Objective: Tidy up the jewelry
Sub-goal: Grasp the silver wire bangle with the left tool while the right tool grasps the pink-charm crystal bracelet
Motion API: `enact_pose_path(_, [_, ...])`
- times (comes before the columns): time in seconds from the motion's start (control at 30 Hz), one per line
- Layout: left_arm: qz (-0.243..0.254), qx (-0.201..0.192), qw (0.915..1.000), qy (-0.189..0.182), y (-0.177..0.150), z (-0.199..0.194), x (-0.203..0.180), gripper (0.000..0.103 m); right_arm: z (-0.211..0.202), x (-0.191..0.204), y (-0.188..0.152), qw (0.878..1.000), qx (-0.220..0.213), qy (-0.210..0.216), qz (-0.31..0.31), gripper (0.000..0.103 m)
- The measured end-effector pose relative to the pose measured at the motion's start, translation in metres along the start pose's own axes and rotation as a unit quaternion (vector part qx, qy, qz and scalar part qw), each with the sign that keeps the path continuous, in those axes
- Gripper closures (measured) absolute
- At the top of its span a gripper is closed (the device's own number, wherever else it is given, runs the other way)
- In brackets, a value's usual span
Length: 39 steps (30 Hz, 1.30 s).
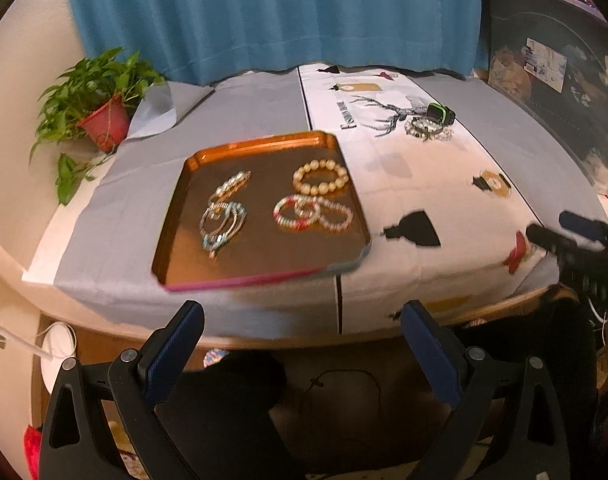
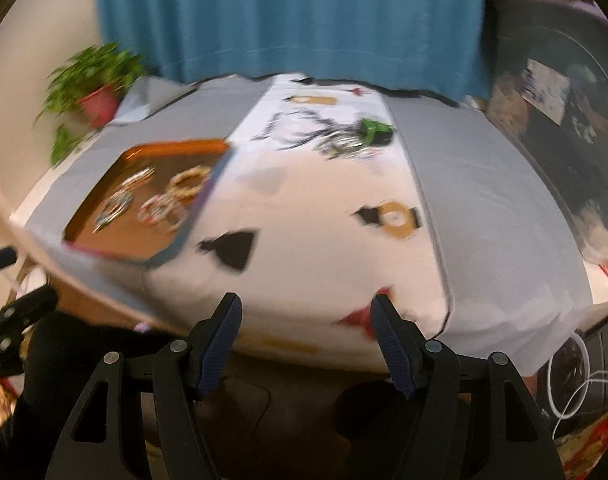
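Between picks; both grippers back at the table's near edge.

Left gripper and right gripper spread, empty. Bracelets lie in orange tray; leftover jewelry pile far right of tray, by green-black object. Next, likely: reach pile.

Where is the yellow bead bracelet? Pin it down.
In the left wrist view the yellow bead bracelet lies in the orange tray, at its far right corner, just beyond the pink and white bracelets.
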<state>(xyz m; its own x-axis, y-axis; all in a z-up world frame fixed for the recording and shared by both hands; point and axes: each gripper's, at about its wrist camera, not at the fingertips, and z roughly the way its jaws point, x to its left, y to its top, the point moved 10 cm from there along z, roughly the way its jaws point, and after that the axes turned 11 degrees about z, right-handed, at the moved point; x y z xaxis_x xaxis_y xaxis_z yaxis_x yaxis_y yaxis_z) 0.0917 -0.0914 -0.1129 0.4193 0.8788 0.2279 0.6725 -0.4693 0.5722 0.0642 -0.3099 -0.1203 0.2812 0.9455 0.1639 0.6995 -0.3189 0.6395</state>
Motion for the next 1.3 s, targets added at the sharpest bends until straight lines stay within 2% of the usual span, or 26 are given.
enact_pose_path(0.23, [0.013,0.003,0.9999,-0.005,0.040,0.031,-0.007,0.005,0.076,-0.061,0.087,0.996,-0.023,-0.027,0.080,0.035])
enact_pose_path(0.33, [0.017,0.008,0.9998,-0.005,0.053,0.047,-0.007,0.005,0.113,-0.075,0.121,0.994,-0.022,-0.031,0.104,0.035])
enact_pose_path(0.5, [0.019,0.019,0.9996,-0.006,0.066,0.071,-0.007,0.005,0.179,-0.085,0.151,0.991,-0.001,-0.054,0.119,0.035])
enact_pose_path(0.63, [0.023,0.026,0.9994,-0.003,0.070,0.084,-0.004,0.005,0.214,-0.081,0.158,0.992,0.017,-0.060,0.111,0.035])
enact_pose_path(0.73, [0.023,0.032,0.9992,-0.002,0.072,0.092,-0.004,0.005,0.226,-0.076,0.159,0.992,0.022,-0.060,0.106,0.035])
enact_pose_path(0.8, [0.023,0.038,0.9990,-0.002,0.071,0.098,-0.004,0.005,0.233,-0.074,0.156,0.993,0.023,-0.082,0.078,0.032])
enact_pose_path(0.87, [0.025,0.041,0.9989,-0.003,0.071,0.099,-0.006,0.005,0.230,-0.075,0.153,0.994,0.009,-0.094,0.061,0.028])
enact_pose_path(1.1, [0.035,0.034,0.9988,-0.004,0.079,0.096,-0.017,0.005,0.187,-0.115,0.111,0.991,0.003,-0.103,0.089,0.025])
enact_pose_path(1.3, [0.059,0.011,0.9976,-0.033,0.111,0.096,-0.054,0.005,0.159,-0.142,0.085,0.991,-0.001,-0.104,0.088,0.021])
